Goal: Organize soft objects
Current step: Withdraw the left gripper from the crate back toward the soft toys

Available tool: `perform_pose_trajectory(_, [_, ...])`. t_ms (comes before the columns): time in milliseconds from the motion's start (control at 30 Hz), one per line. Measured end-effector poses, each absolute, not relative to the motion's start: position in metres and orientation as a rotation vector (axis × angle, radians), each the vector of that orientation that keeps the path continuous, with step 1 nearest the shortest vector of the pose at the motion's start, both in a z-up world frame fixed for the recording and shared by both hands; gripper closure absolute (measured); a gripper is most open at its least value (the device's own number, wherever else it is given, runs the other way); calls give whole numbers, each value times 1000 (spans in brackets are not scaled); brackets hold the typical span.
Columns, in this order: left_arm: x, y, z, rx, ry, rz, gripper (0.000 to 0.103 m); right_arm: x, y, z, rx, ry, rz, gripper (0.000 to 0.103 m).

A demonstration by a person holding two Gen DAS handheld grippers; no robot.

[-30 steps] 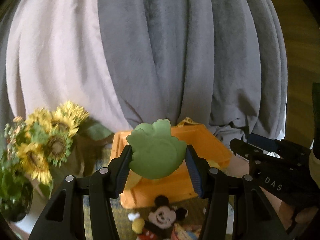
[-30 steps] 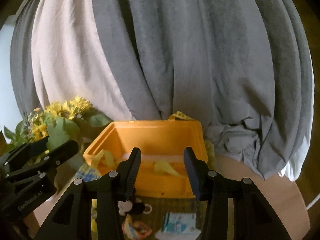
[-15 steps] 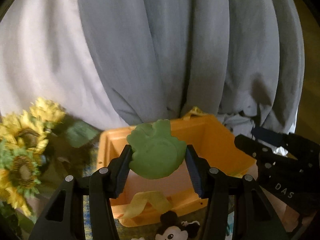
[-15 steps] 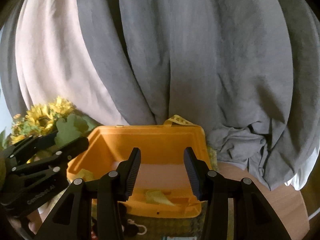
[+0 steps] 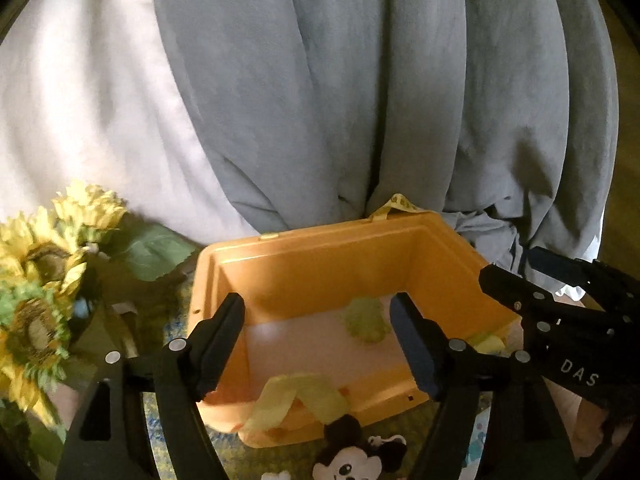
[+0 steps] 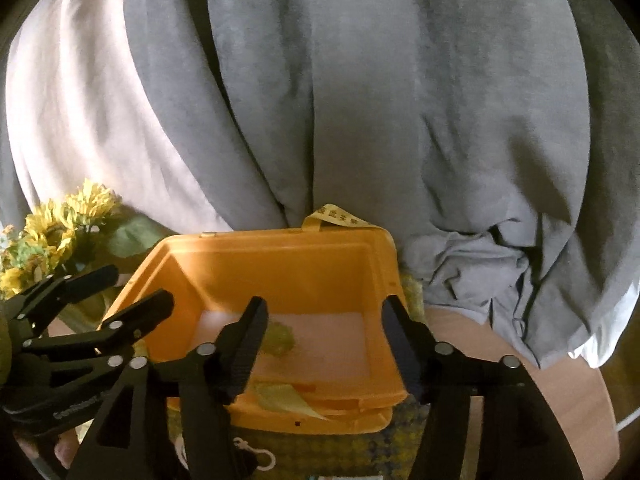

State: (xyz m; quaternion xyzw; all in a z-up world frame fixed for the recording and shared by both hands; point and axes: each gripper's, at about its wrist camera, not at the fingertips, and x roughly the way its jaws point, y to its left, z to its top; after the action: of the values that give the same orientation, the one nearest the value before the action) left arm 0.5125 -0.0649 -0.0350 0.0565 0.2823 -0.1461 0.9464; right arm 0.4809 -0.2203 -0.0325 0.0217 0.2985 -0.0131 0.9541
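An orange bin (image 5: 312, 264) stands on the table in front of grey curtains; it also shows in the right wrist view (image 6: 280, 268). A green soft toy (image 5: 366, 320) lies on the bin's pale floor, also seen in the right wrist view (image 6: 280, 340). My left gripper (image 5: 318, 344) is open and empty above the bin's near side. My right gripper (image 6: 324, 344) is open and empty over the bin's front edge. A Mickey Mouse plush (image 5: 352, 456) lies in front of the bin. A yellow ribbon (image 5: 296, 400) hangs over the bin's front rim.
Artificial sunflowers (image 5: 44, 280) stand to the left of the bin. Grey and white curtains (image 5: 320, 100) hang close behind it. The wooden tabletop (image 6: 520, 380) shows at the right. The right gripper's body (image 5: 568, 328) is seen at the right of the left wrist view.
My left gripper opened and let go of the green soft toy, which now lies inside the orange bin. Both grippers have moved closer to the bin.
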Motion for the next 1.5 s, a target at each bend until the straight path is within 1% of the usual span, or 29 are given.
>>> perform_pose_trajectory(67, [499,-63,-31,116,551,-284,28,475,-222,-31,47,599,-36,28])
perform_pose_trajectory(200, [473,-59,-24,115,516,-261,27,458,-223,-26,46,579,-28,24])
perform_pose_trajectory(267, [459,-57,-20,111,502,-251,26,448,-223,-23,54,568,-20,18])
perform_pose_trajectory(400, [434,-53,-15,110,490,-238,26,428,-223,-19,61,552,-14,16])
perform_pose_trajectory(467, [420,-52,-15,114,484,-232,26,418,-222,-19,66,549,-15,13])
perform_pose_trajectory(733, [368,-47,-22,121,484,-244,26,366,-217,-21,32,542,-3,12])
perform_pose_trajectory(1100, [307,-36,-47,130,483,-271,26,296,-206,-33,25,533,-8,12])
perform_pose_trajectory(1500, [264,-24,-77,186,527,-314,26,253,-190,-61,23,613,19,13])
